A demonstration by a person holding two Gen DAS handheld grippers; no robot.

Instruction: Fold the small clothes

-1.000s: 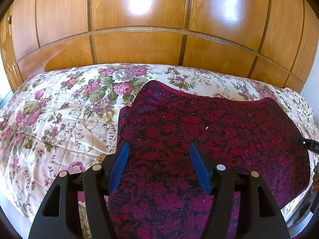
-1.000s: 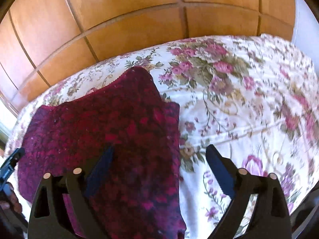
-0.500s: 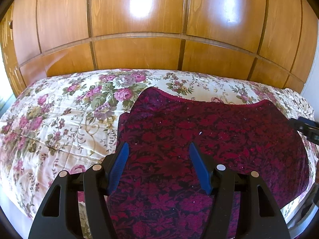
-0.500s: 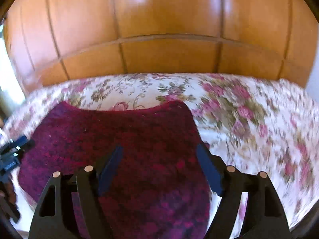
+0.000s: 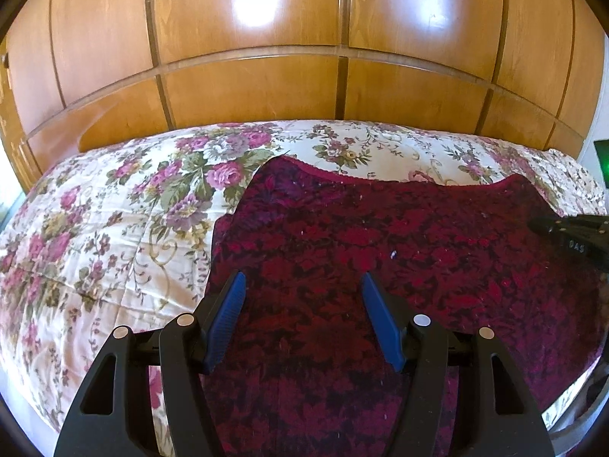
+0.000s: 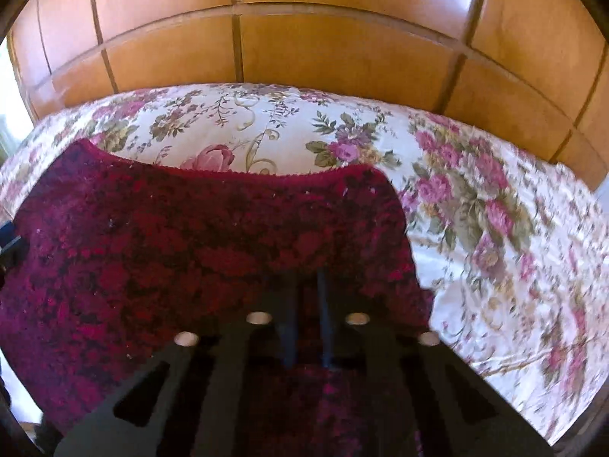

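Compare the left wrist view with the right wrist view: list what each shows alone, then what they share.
Left wrist only: the left tongs open, blue pads spread above the dark red garment; a green object at the right edge; the right tongs' tip entering from the right.

Right wrist only: the right tongs nearly closed low over the garment; whether they pinch cloth is unclear.

Both: the garment flat on the floral bedspread, wooden panels behind.
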